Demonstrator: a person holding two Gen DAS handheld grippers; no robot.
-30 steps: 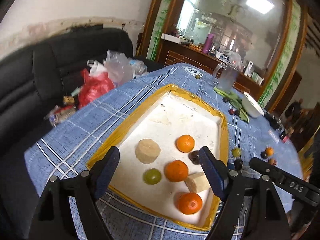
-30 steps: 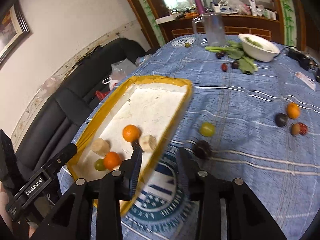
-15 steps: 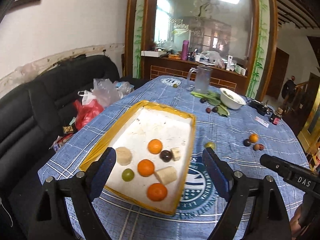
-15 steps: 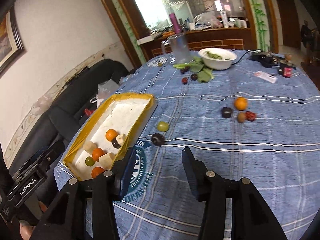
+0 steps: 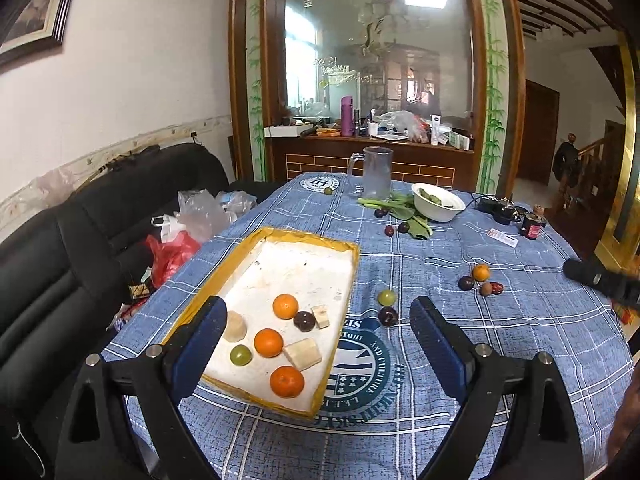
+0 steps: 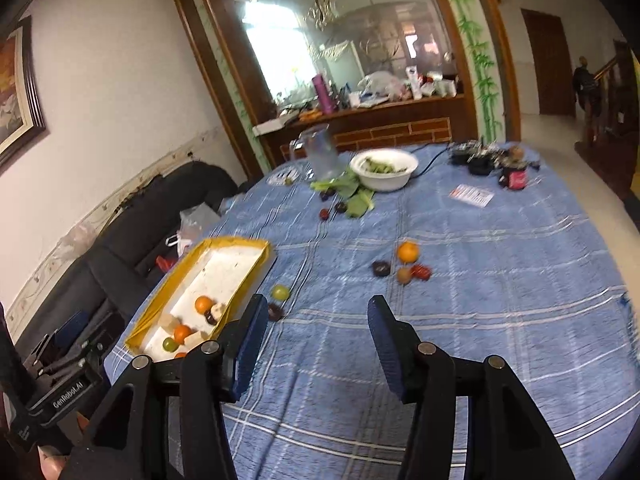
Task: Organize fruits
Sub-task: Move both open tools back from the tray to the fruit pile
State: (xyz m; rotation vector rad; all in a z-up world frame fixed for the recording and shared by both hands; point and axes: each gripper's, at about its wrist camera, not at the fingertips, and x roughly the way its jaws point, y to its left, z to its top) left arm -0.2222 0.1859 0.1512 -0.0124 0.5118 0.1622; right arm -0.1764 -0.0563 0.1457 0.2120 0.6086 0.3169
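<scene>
A white tray with a yellow rim (image 5: 308,238) (image 6: 236,242) lies on the blue checked tablecloth and holds three oranges, a green fruit, a dark plum and pale banana pieces. My left gripper (image 5: 316,332) hovers above the tray's near end, its jaws opening, with nothing between them. Right of the tray sit a green fruit (image 5: 386,297) (image 6: 280,291) and a dark plum (image 5: 388,315). Farther right is a cluster of an orange (image 6: 407,251), a dark plum (image 6: 380,268) and two small fruits. My right gripper (image 6: 314,320) is high above the cloth, jaws opening, empty.
At the table's far end stand a glass pitcher (image 5: 376,174), a white bowl (image 5: 438,202), green leaves with several dark plums (image 5: 404,227), a charger and a small jar (image 5: 533,226). A black sofa (image 5: 80,240) with plastic bags borders the left side.
Both grippers have pulled back and risen from the tray, so more of the table shows. A dark plum now lies in the tray beside a banana piece. Both sets of jaws have widened.
</scene>
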